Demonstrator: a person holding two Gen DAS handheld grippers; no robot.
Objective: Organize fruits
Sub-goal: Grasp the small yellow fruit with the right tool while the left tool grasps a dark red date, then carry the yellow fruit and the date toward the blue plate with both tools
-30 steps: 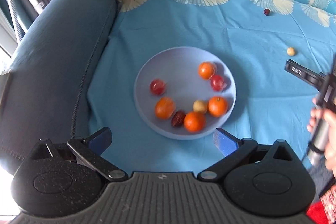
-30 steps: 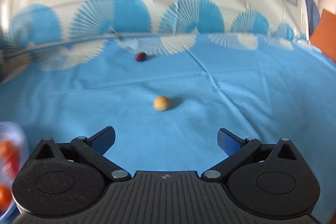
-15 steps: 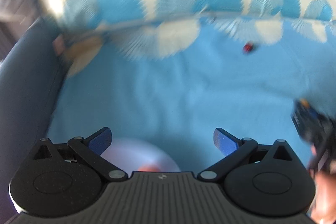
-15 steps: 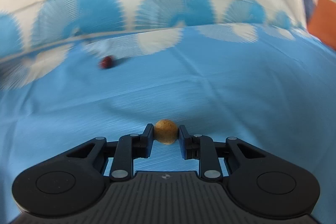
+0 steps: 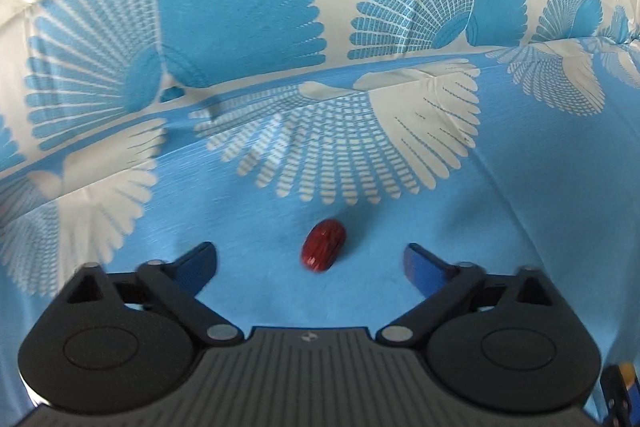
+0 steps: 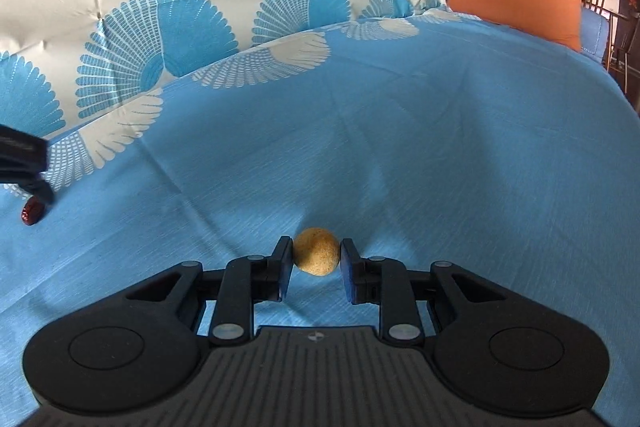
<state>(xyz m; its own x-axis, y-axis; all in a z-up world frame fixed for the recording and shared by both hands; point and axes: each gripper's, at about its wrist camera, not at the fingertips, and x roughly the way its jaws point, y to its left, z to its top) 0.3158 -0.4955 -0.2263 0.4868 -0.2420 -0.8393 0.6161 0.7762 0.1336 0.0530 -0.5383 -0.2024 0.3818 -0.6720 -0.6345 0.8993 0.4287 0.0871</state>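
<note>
Two pickups are under way. My right gripper (image 6: 316, 265) is clamped on the tan round fruit (image 6: 317, 251), low over the blue cloth (image 6: 440, 147). My left gripper (image 5: 310, 265) has just been closing, jaws apart, nothing gripped; the dark red fruit (image 5: 323, 245) lies between and slightly beyond the tips. Next, I judge: advance, pinch.

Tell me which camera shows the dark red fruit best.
The left wrist view: the dark red fruit lies whole, close and central on the blue cloth, between the left gripper's open fingers. The right wrist view shows it only small at the far left edge, partly behind a black finger.
</note>
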